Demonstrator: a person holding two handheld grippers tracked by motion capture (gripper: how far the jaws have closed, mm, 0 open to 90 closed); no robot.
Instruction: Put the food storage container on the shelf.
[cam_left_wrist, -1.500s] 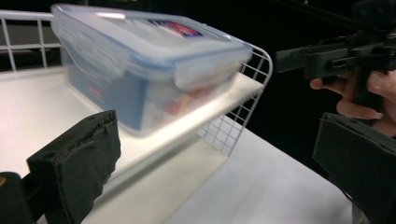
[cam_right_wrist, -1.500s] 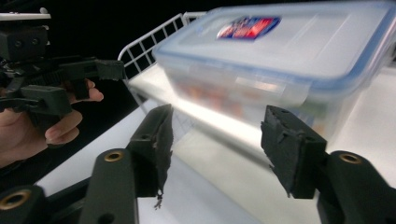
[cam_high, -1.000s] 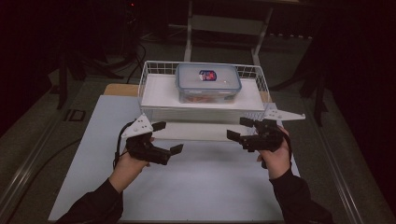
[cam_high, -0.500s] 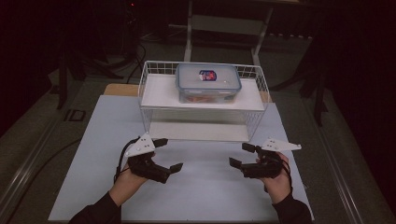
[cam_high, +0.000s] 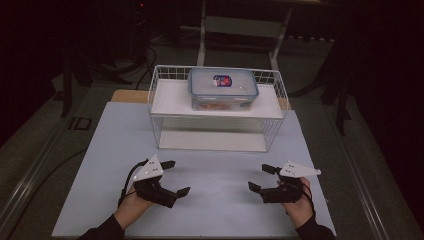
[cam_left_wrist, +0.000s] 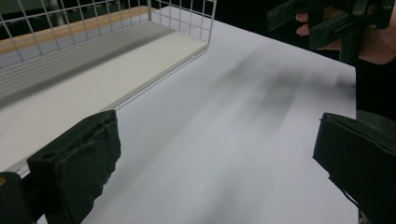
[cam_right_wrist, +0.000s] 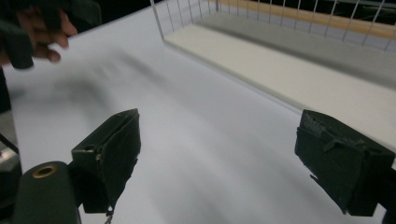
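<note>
Both tongs released, nothing between the jaws. From the high view we have the left gripper (cam_high: 172, 177) low on the near left of the white table sheet (cam_high: 220, 210), jaws spread and angled toward the table's middle, grey plate on top, cable looping back by the wrist. We have the right gripper (cam_high: 260, 177) on the near right, also spread, jaws aimed inward toward the left one; the two are well apart with bare sheet between them. Left gripper view: our own two black pads wide apart over the white sheet, and the right gripper (cam_left_wrist: 327, 21) sits farther off at the top right, fingers (cam_left_wrist: 306, 23) wrapped on it. Right gripper view: same story, pads wide, the left hand (cam_right_wrist: 37, 32) blurred at the top left. Neither gripper touches anything that we can see; whether they rest on the sheet or hang just above it, we cannot tell. Farther out, the white wire basket (cam_high: 157, 107) stands on the sheet's far half, well clear of both grippers. Its near corner shows in the left gripper view (cam_left_wrist: 205, 18) and its long side in the right gripper view (cam_right_wrist: 161, 21). Inside, on a pale shelf (cam_high: 167, 100), sits the clear lidded container (cam_high: 222, 90), blue-rimmed, toward the basket's back middle, small red and blue label on the lid. Contents are too dim to tell.
</note>
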